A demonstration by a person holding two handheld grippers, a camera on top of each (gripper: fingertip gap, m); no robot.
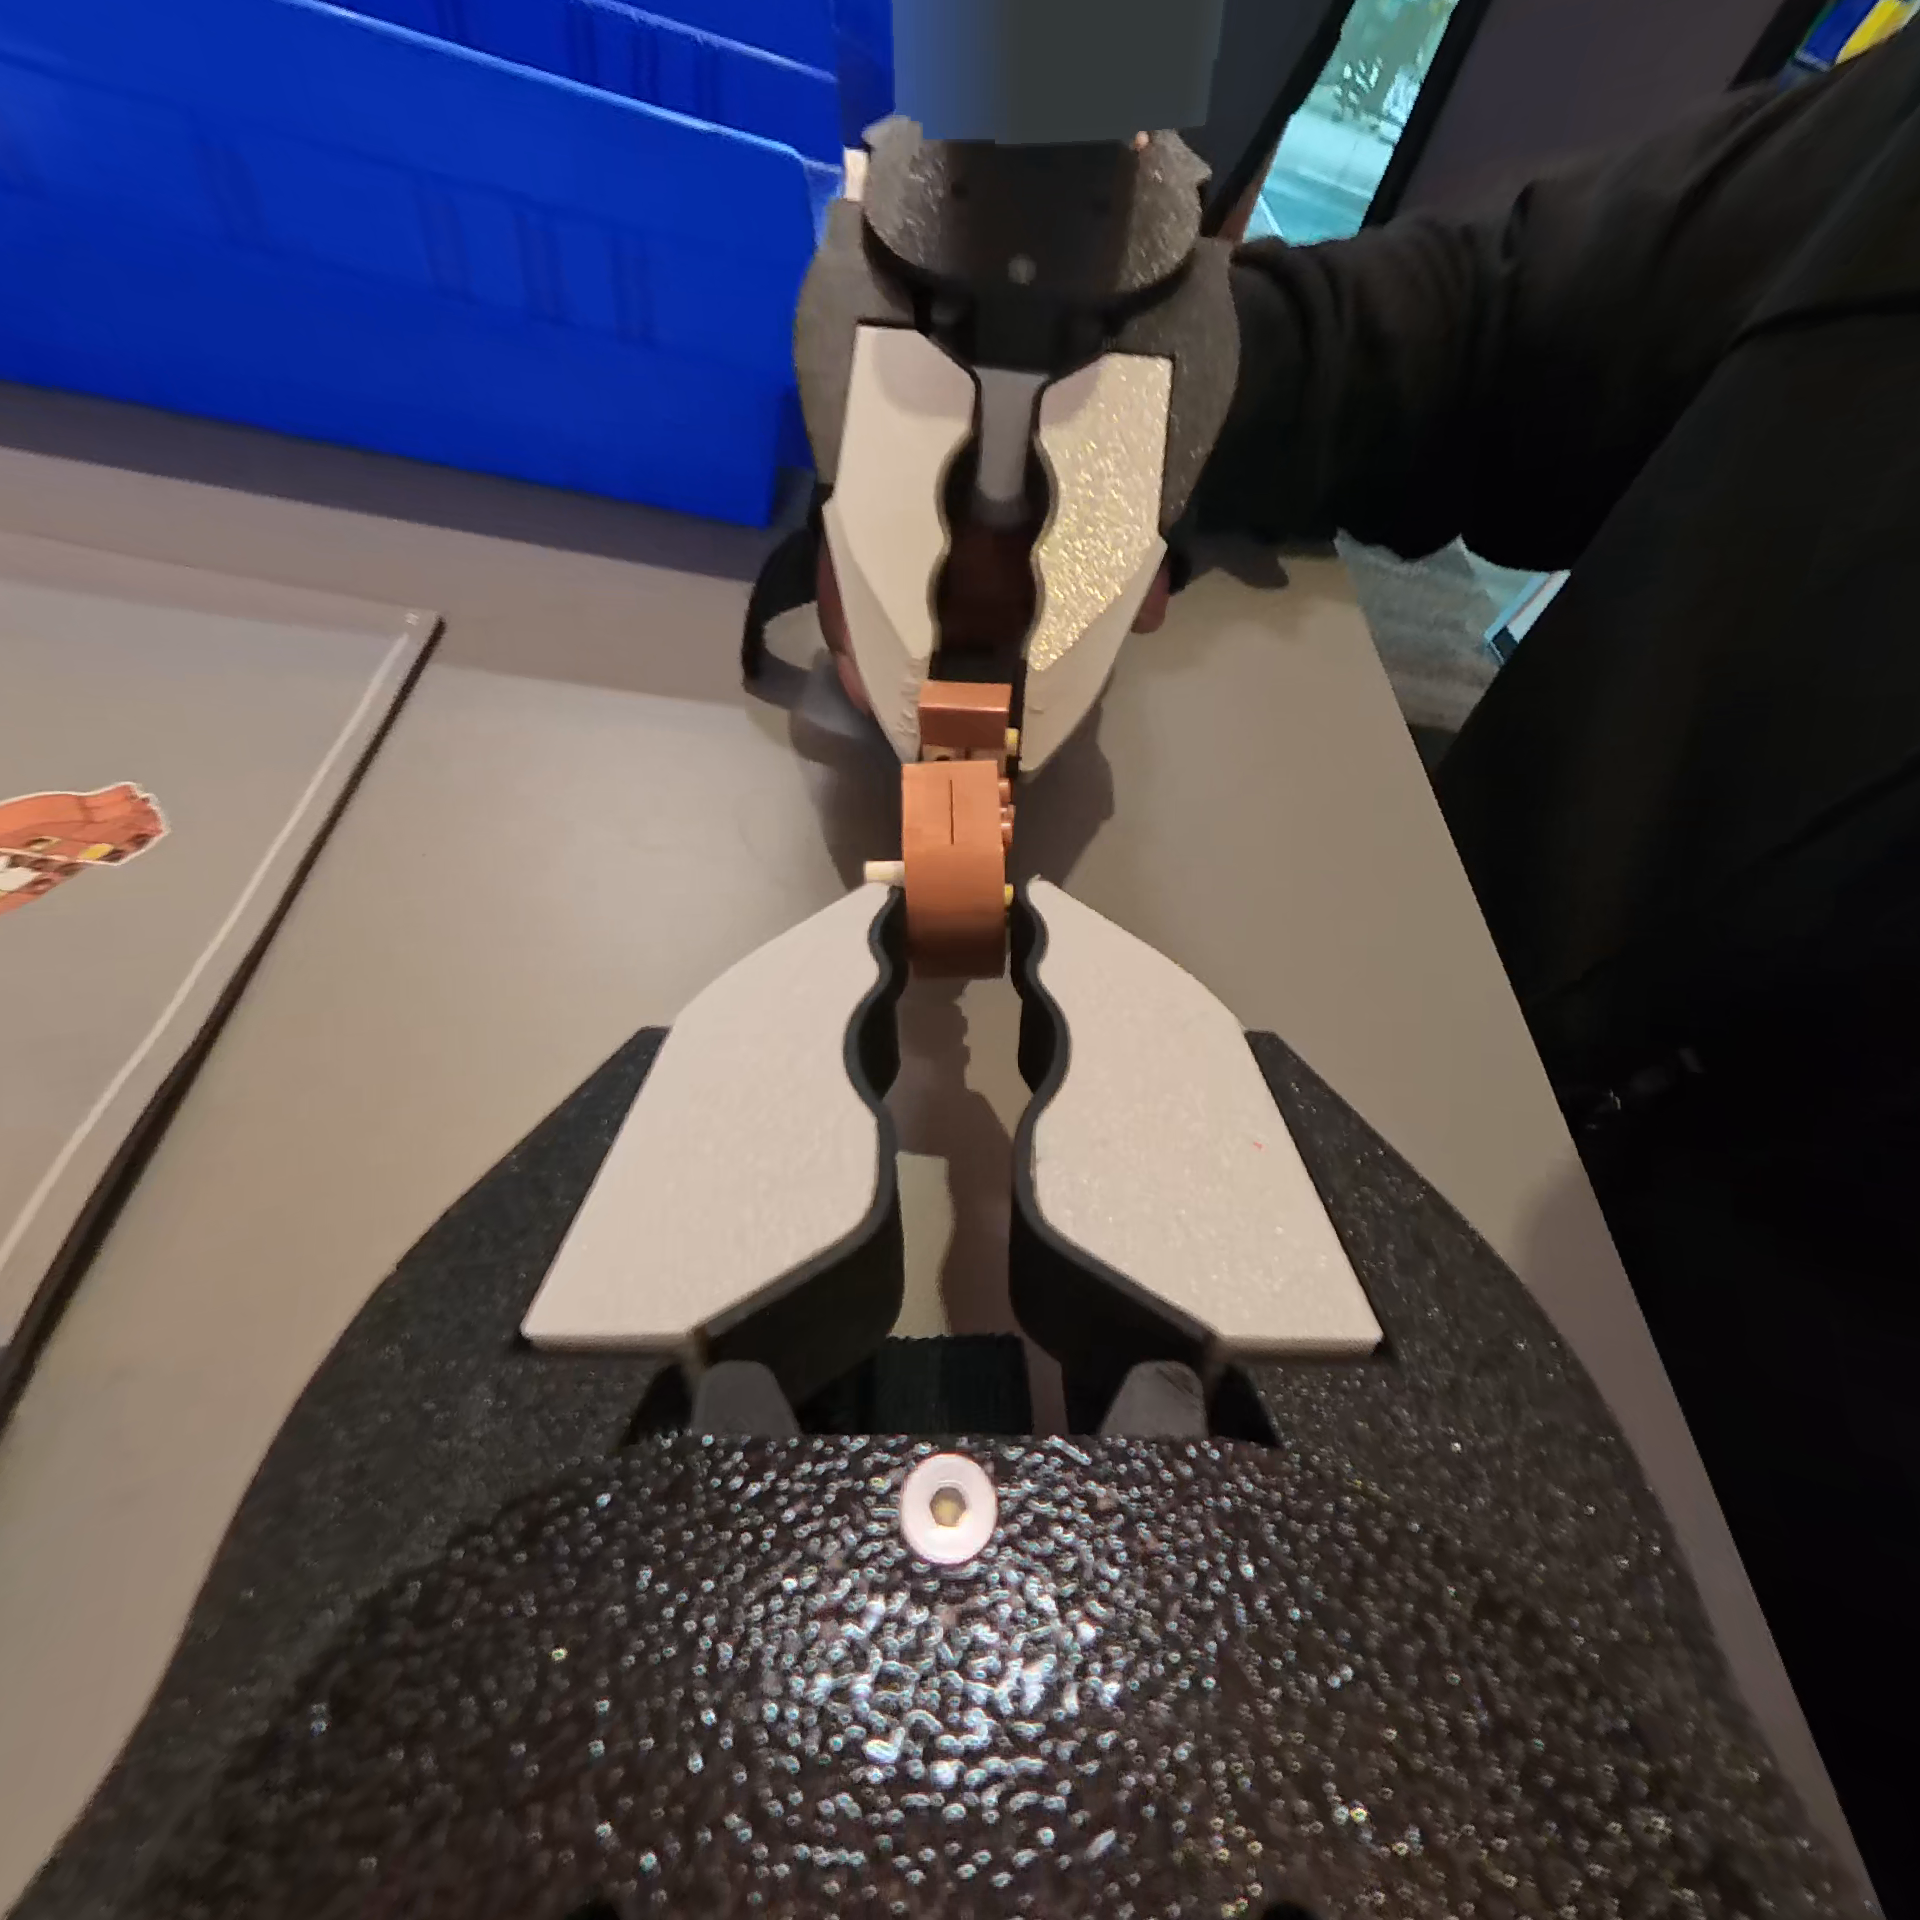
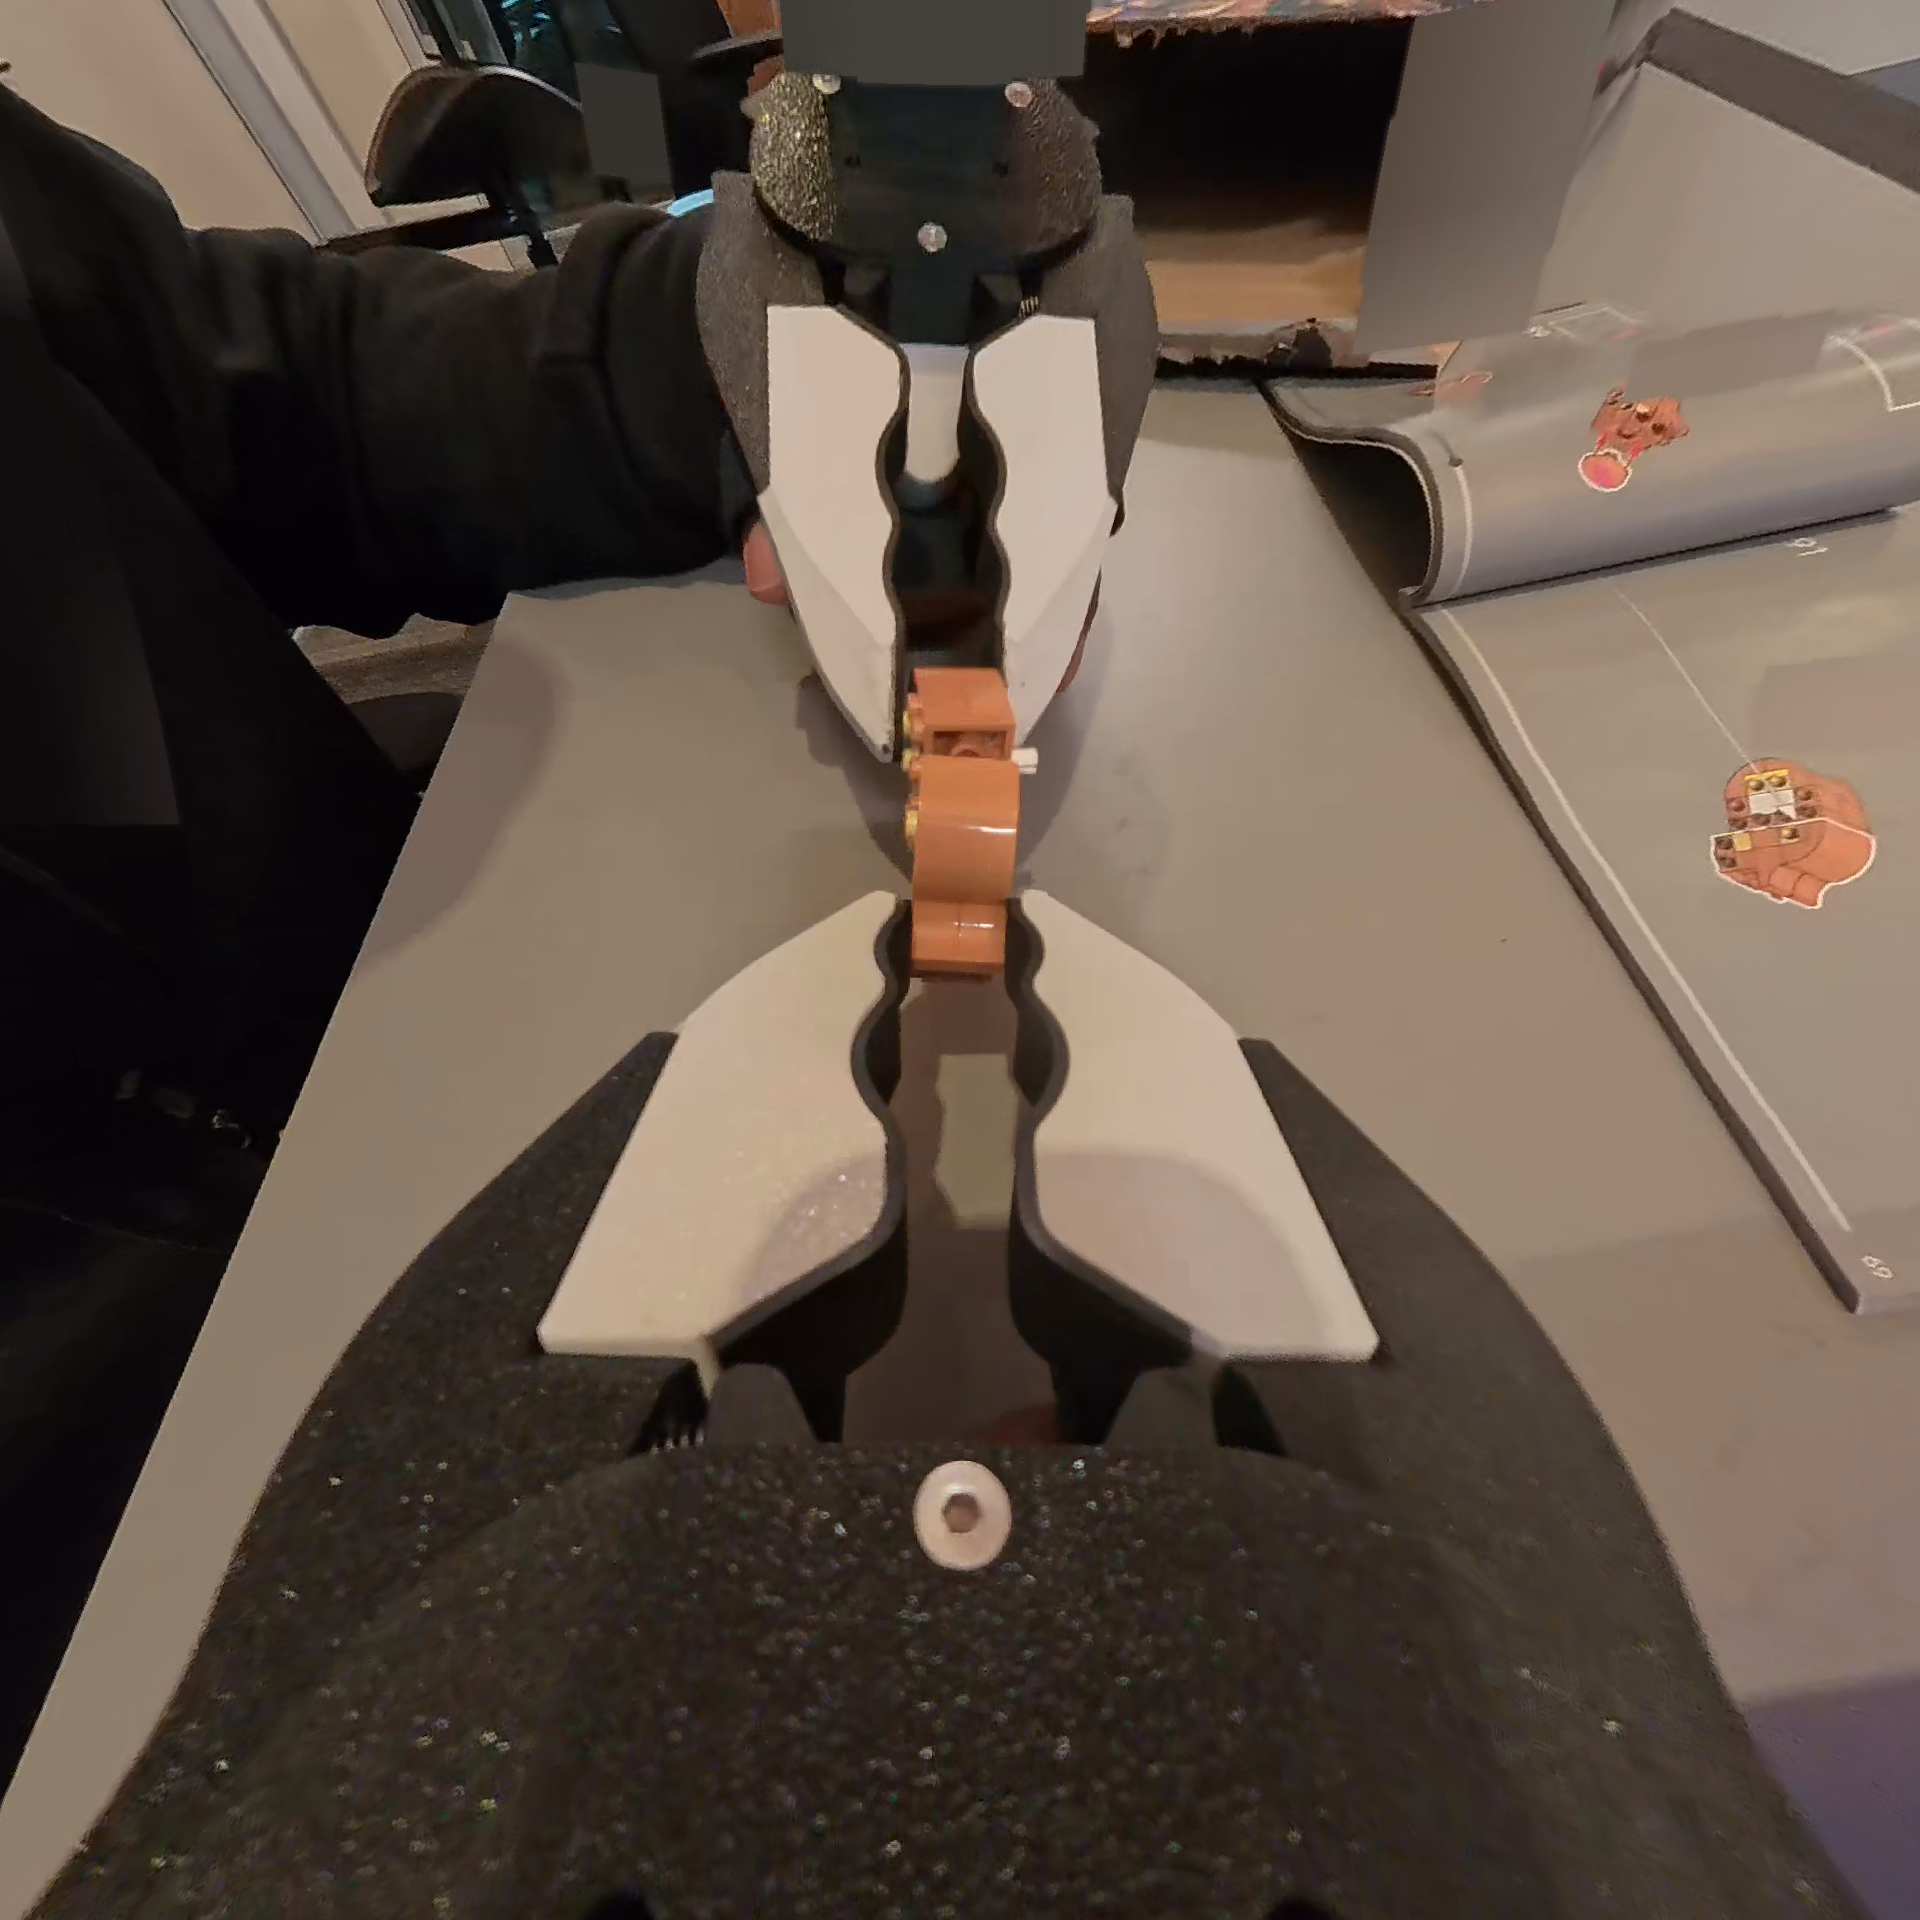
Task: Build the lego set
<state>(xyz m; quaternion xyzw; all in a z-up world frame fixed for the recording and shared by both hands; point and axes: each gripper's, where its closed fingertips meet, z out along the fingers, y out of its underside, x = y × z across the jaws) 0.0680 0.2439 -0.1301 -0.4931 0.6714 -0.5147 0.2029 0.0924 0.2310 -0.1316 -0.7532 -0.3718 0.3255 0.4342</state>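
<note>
A small brown brick assembly (image 1: pixel 954 883) with yellow studs and a pale pin hangs above the grey table (image 1: pixel 582 831), held at both ends. My left gripper (image 1: pixel 956 920) is shut on its near rounded end, and both pads press on it. My right gripper (image 1: pixel 966 727) faces it from the far side, shut on the square brown end. In the right wrist view my right gripper (image 2: pixel 958 930) clamps the brown assembly (image 2: pixel 961 852) at its near end. The left gripper (image 2: pixel 958 717) grips the far end there.
Blue bins (image 1: pixel 416 260) stand at the back left. A grey mat with printed brick pictures (image 2: pixel 1714 831) lies beside the grippers and also shows in the left wrist view (image 1: pixel 156 831). A cardboard box (image 2: pixel 1247 208) stands behind. Black sleeves (image 1: pixel 1558 364) hold the grippers near the table edge (image 1: pixel 1507 935). My left and right fingertips are right by each other.
</note>
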